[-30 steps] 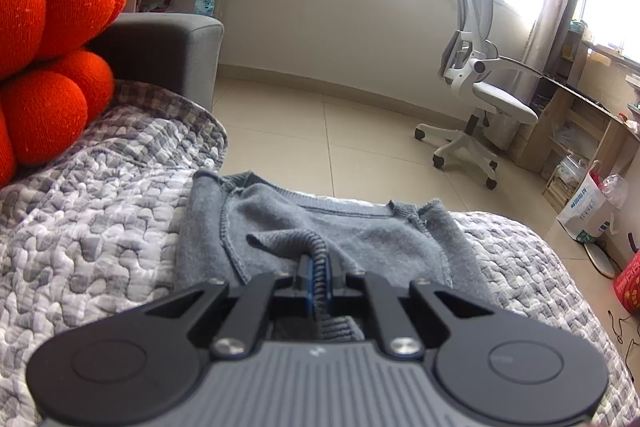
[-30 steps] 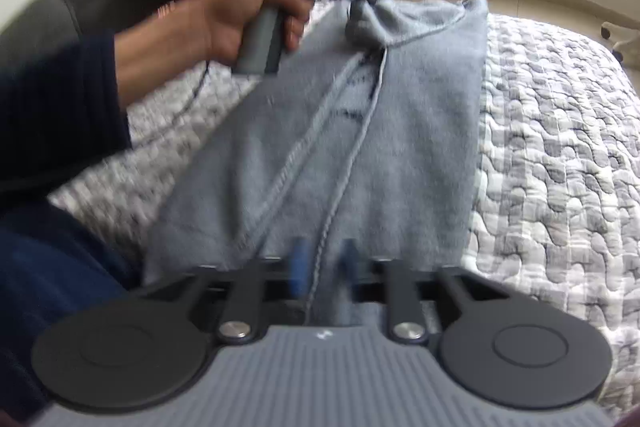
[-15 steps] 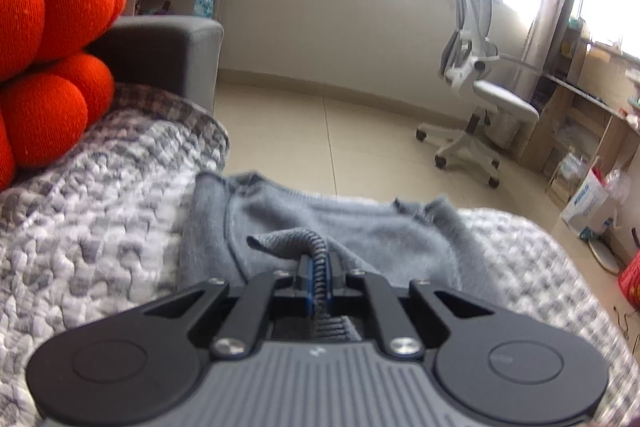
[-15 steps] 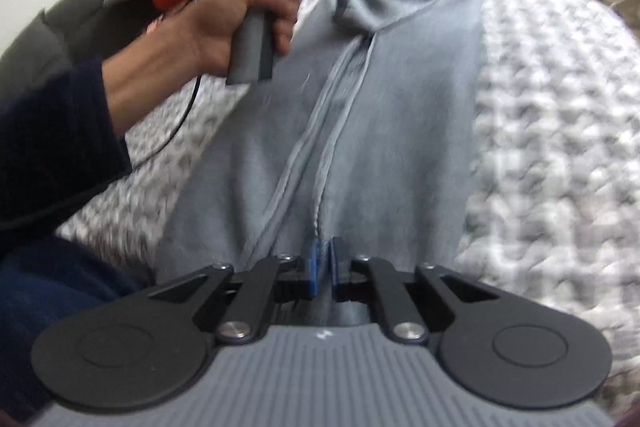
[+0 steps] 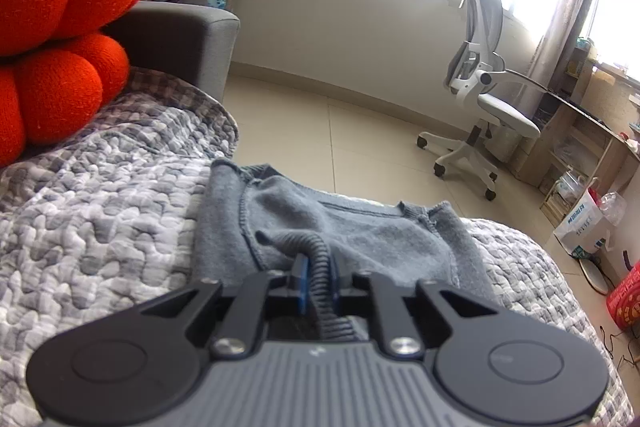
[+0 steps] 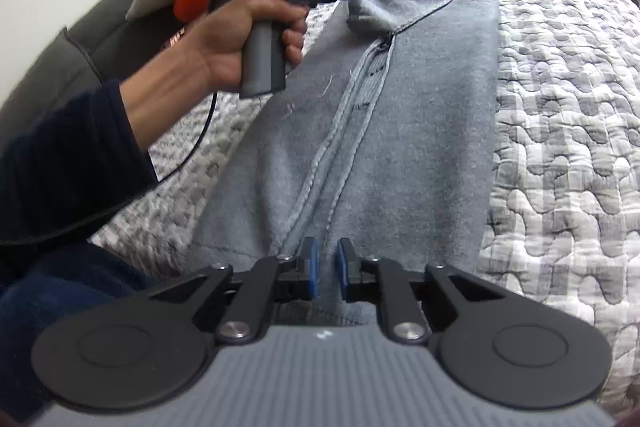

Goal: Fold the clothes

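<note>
While grey sweater (image 6: 400, 131) lies long on quilted bed (image 6: 568, 115), folded narrow, far end at bed edge toward floor: left gripper (image 5: 318, 277) jaws pinch ribbed cuff (image 5: 320, 259); right gripper (image 6: 325, 269) jaws slightly spread around near hem. Judgement: lay sleeve straight along body, keep edges aligned, no pulling. Room: orange cushion (image 5: 60, 39), office chair (image 5: 480, 99), tiled floor (image 5: 340, 123).

The sweater (image 6: 400, 115) lies on the quilt (image 6: 568, 131). The cushion (image 5: 60, 39) is at its left on the quilt, the chair (image 5: 484, 83) behind, on the floor (image 5: 340, 131).
</note>
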### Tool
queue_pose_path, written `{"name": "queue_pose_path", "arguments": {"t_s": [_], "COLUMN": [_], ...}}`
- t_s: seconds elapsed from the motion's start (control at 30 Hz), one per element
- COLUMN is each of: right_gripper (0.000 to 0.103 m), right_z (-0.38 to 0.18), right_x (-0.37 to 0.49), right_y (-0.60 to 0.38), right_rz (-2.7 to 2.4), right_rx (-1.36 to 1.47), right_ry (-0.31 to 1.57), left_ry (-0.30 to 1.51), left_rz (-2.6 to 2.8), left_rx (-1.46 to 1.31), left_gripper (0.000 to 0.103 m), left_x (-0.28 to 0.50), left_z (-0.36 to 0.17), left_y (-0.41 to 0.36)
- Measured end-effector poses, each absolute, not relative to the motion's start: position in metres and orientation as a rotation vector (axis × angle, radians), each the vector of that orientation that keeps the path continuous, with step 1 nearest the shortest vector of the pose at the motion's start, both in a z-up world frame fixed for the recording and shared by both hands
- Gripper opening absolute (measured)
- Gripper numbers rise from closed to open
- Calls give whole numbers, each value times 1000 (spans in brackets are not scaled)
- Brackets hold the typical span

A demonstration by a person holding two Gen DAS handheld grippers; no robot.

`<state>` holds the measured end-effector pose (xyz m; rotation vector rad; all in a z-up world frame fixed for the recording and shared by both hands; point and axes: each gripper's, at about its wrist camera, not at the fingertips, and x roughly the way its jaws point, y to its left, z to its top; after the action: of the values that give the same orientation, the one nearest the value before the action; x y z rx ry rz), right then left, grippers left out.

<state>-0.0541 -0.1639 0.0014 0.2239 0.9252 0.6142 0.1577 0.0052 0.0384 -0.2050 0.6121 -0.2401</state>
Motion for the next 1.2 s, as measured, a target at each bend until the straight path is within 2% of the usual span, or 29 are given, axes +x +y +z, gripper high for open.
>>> {"name": "queue_pose_path", "arguments": {"t_s": [0.07, 0.3, 0.43, 0.53, 0.7, 0.93, 1.2], "right_gripper": [17, 17, 15, 16, 18, 18, 16], "right_z": [1, 7, 5, 9, 17, 8, 7], "right_x": [-53, -53, -49, -49, -39, -30, 7], "right_y": [-167, -180, -186, -190, -211, -207, -208], "right_rz": [610, 568, 505, 516, 461, 427, 403], "right_rx": [238, 227, 197, 189, 227, 161, 156], "right_ry": [926, 880, 876, 847, 794, 816, 807], "left_ry": [623, 606, 663, 704, 760, 825, 794], "left_rz": [-223, -194, -165, -151, -165, -139, -114], "left_rx": [-207, -43, 81, 139, 138, 129, 78], "left_gripper": [32, 47, 60, 66, 68, 68, 71], "left_x": [157, 132, 107, 85, 46, 8, -7], "left_z": [41, 57, 53, 50, 49, 33, 26], "left_y": [9, 8, 3, 6, 25, 49, 55]}}
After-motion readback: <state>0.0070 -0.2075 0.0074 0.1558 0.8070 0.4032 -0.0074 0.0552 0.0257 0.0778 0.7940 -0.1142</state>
